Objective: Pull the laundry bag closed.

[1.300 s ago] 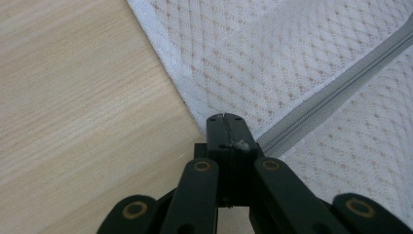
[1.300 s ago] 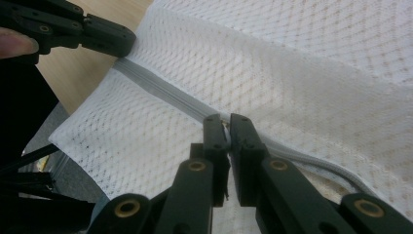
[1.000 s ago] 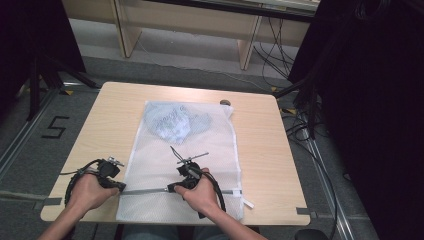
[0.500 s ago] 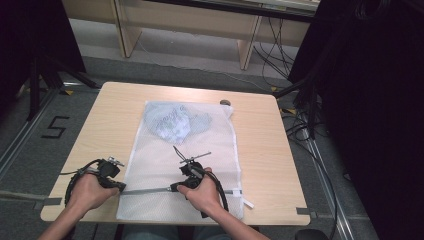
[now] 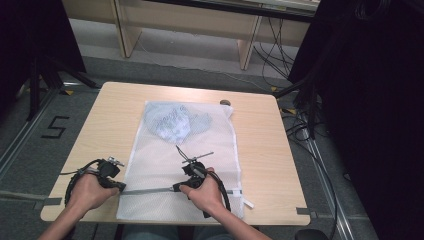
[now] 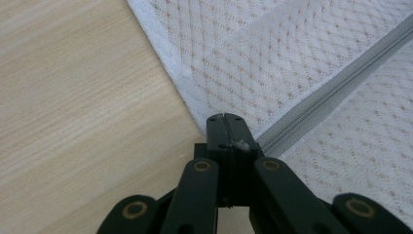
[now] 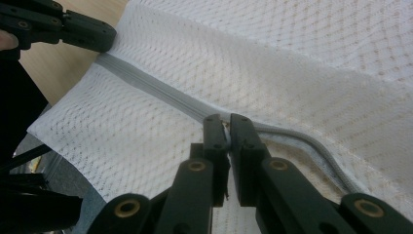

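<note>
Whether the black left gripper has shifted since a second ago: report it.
No. The left gripper stays shut on the grey zipper at the white mesh bag left edge, no shift against the wooden table.

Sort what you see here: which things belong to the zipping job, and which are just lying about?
In the job:
mesh bag
zip
blue cloth inside the bag
left tongs, shut on the zip's end
right tongs, shut on the zip

Lying about:
small dark disc near the table's far edge

Table (image 5: 120, 115): pale wood-grain top, matt, smooth. Mesh bag (image 5: 165, 165), frame centre: white woven netting, open diamond weave, soft, semi-sheer. Zipper (image 6: 321, 92): grey cloth tape, fine teeth. Left gripper (image 6: 225, 119), right gripper (image 7: 227, 119): black matt plastic, brass-coloured rivets.
</note>
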`<state>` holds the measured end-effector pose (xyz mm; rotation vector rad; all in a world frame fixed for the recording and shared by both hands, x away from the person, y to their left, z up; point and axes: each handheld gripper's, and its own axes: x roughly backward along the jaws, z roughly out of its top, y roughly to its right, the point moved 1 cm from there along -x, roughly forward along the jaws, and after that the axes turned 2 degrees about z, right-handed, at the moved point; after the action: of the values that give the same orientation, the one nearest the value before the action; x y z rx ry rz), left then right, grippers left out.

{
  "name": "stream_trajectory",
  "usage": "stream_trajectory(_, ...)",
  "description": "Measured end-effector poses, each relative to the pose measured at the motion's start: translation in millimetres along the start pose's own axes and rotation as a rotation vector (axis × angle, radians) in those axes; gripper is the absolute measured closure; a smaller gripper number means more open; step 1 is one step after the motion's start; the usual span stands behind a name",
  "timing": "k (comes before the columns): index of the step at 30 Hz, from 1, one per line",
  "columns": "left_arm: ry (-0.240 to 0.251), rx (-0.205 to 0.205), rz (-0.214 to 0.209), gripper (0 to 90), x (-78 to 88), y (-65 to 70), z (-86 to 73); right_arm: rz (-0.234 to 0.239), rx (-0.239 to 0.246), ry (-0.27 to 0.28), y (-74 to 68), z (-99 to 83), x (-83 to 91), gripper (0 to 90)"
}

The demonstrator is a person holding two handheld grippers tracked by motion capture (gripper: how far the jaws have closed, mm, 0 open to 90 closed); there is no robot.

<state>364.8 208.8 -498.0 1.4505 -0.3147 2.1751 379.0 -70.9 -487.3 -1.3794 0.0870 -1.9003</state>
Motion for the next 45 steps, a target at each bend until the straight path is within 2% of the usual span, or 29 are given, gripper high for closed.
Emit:
stream_trajectory(5, 0.005, 0.001, -0.001, 90.0, -0.3, 0.1, -0.1, -0.004, 0.013, 0.007, 1.9, -0.9, 1.6, 86.9)
stream_trajectory(6, 0.004, 0.002, -0.002, 90.0, -0.3, 0.1, -0.1, -0.006, -0.001, 0.004, 1.7, -1.1, 1.9, 86.9)
stream_trajectory(8, 0.001, 0.001, 0.000, 90.0, -0.1, 0.0, 0.0, 0.003, 0.004, 0.009, 1.8, -1.3, 2.6, 86.9)
stream_trajectory(10, 0.000, 0.001, -0.003, 90.0, -0.2, -0.1, 0.0, -0.012, -0.004, 0.004, 2.5, -1.3, 3.7, 86.9)
stream_trajectory(12, 0.000, 0.001, -0.005, 90.0, -0.4, -0.3, 0.1, 0.000, 0.010, 0.009, 3.3, -1.1, 4.0, 86.9)
stream_trajectory(13, 0.000, 0.001, -0.005, 90.0, -0.4, -0.2, 0.0, -0.009, -0.004, 0.003, 3.1, -1.4, 4.6, 86.9)
stream_trajectory(14, 0.000, 0.001, -0.005, 90.0, -0.3, -0.3, 0.0, -0.006, 0.008, 0.006, 3.6, -1.5, 4.5, 86.9)
stream_trajectory(20, 0.003, 0.002, -0.002, 90.0, -0.3, 0.1, 0.0, -0.014, -0.013, -0.002, 5.3, -2.4, 6.7, 86.9)
stream_trajectory(22, 0.002, 0.002, -0.005, 89.9, -0.4, -0.1, 0.0, -0.006, 0.009, 0.012, 7.1, -2.6, 6.5, 86.9)
stream_trajectory(25, 0.004, 0.002, -0.001, 90.0, -0.3, 0.2, 0.0, -0.011, -0.016, -0.002, 6.6, -3.4, 8.0, 86.9)
stream_trajectory(26, 0.004, 0.002, -0.001, 89.9, -0.3, 0.2, 0.0, -0.012, 0.001, 0.010, 8.4, -3.3, 7.8, 86.9)
stream_trajectory(29, 0.003, 0.002, -0.001, 90.0, -0.3, 0.2, 0.1, -0.008, 0.001, 0.009, 8.8, -3.4, 9.6, 86.9)
stream_trajectory(30, 0.003, 0.004, 0.000, 90.0, -0.3, 0.4, 0.1, -0.015, -0.019, 0.000, 7.9, -3.6, 10.6, 86.9)
stream_trajectory(33, 0.002, 0.004, 0.009, 90.0, 0.2, 0.4, 0.0, -0.013, -0.003, 0.011, 10.6, -3.8, 11.0, 86.9)
stream_trajectory(36, 0.002, 0.023, 0.009, 90.0, 0.2, 2.0, -0.3, -0.015, -0.012, 0.006, 12.0, -5.2, 11.3, 86.9)
stream_trajectory(39, 0.001, 0.012, 0.010, 90.0, 0.3, 1.1, -0.1, -0.022, -0.016, 0.003, 11.9, -5.5, 11.9, 86.9)
stream_trajectory(41, 0.003, 0.020, 0.009, 90.0, 0.1, 1.8, -0.2, -0.007, -0.011, 0.009, 12.0, -5.6, 12.7, 86.9)
stream_trajectory(42, 0.002, 0.019, 0.009, 90.0, 0.2, 1.7, -0.2, -0.020, -0.019, 0.005, 12.8, -5.6, 13.0, 86.9)
stream_trajectory(44, 0.002, 0.011, 0.010, 90.0, 0.3, 1.0, 0.0, -0.006, -0.004, 0.011, 13.6, -5.6, 13.2, 86.9)
stream_trajectory(45, 0.003, 0.018, 0.009, 90.0, 0.1, 1.7, -0.2, -0.019, 0.036, 0.025, 16.3, -5.0, 12.7, 86.9)
